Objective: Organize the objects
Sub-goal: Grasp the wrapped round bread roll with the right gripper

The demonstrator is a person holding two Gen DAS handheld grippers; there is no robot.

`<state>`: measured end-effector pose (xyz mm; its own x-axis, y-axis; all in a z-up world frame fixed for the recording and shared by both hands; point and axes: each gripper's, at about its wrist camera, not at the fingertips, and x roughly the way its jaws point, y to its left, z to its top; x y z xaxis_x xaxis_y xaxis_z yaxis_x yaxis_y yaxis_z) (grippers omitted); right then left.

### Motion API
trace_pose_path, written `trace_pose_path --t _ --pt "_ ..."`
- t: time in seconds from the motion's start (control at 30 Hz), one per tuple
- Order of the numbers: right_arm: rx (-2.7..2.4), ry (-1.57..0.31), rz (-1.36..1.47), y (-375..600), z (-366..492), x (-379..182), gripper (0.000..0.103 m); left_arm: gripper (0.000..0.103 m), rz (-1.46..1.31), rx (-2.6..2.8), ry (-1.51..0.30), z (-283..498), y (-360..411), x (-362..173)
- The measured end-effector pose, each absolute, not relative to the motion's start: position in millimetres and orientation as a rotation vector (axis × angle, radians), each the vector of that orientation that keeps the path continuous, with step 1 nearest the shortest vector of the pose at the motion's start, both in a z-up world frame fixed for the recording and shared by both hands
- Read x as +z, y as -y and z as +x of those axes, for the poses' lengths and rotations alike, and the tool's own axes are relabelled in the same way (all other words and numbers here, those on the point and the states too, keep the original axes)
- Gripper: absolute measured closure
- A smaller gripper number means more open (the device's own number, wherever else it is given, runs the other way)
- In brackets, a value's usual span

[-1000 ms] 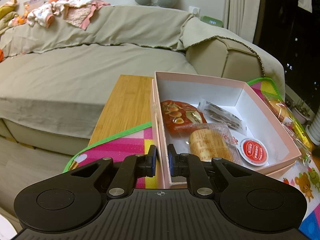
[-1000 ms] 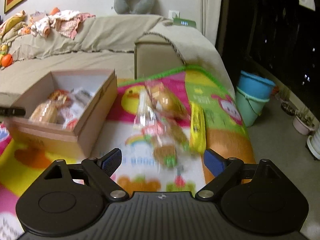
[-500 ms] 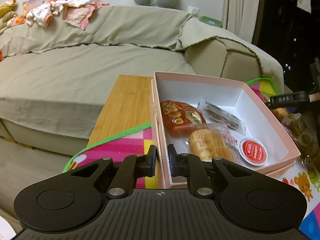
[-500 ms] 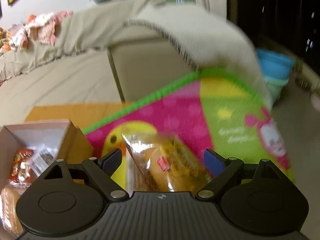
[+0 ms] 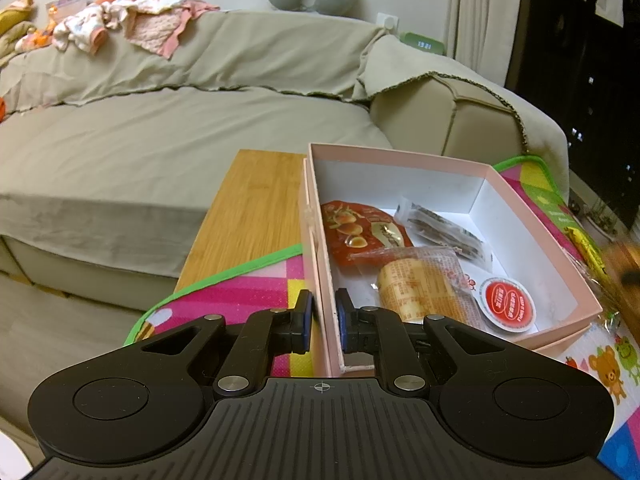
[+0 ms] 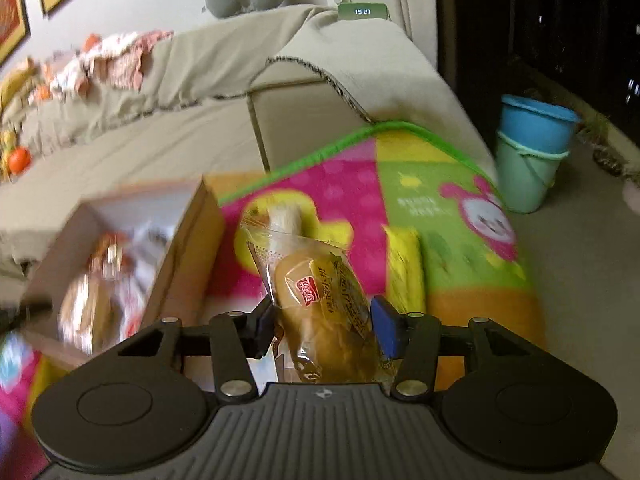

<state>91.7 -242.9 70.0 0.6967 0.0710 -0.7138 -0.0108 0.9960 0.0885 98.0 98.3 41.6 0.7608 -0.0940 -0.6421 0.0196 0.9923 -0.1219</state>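
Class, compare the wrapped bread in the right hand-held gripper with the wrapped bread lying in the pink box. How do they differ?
The held bread sits between the right hand-held gripper pads, outside the pink box; the boxed bread lies loose inside. The held one carries a red logo, the boxed one printed text. Both are golden in clear wrappers.

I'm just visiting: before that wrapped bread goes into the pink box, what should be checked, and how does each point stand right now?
1. Box held steady: ok. The left gripper is clamped on the near wall of the pink box.
2. Bread gripped: ok. The right gripper has just been closing, and its pads now press the wrapped bread.
3. Room in the box: ok. Bare white floor shows at the far end, beyond the red packet.
4. Grip firm enough for the carry: cannot tell.
5. Path to the box: ok. It sits just beside the bread, nothing between.
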Motion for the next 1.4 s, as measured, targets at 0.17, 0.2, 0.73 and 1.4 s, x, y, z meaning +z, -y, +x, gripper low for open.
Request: trace_pose_path --t 0.17,0.2,0.73,1.4 --pt "0.018 -0.849 0.037 234.5 33.2 56.8 0.053 0.089 -0.110 -0.063 -0.705 98.0 -98.4 41.5" --pt "0.011 -0.846 0.025 232.5 23.9 53.6 0.052 0.089 -0.110 -0.063 -0.705 98.0 -98.3 41.6" --pt "0.084 -0.861 0.030 228.4 -3.7 29.7 0.018 0.089 -0.105 -0.069 -0.707 98.0 -98.7 40.8" --pt "0.074 -0.871 0.003 197.0 13.5 27.5 0.045 0.089 -0.096 -0.069 -0.703 97.3 -98.4 40.8"
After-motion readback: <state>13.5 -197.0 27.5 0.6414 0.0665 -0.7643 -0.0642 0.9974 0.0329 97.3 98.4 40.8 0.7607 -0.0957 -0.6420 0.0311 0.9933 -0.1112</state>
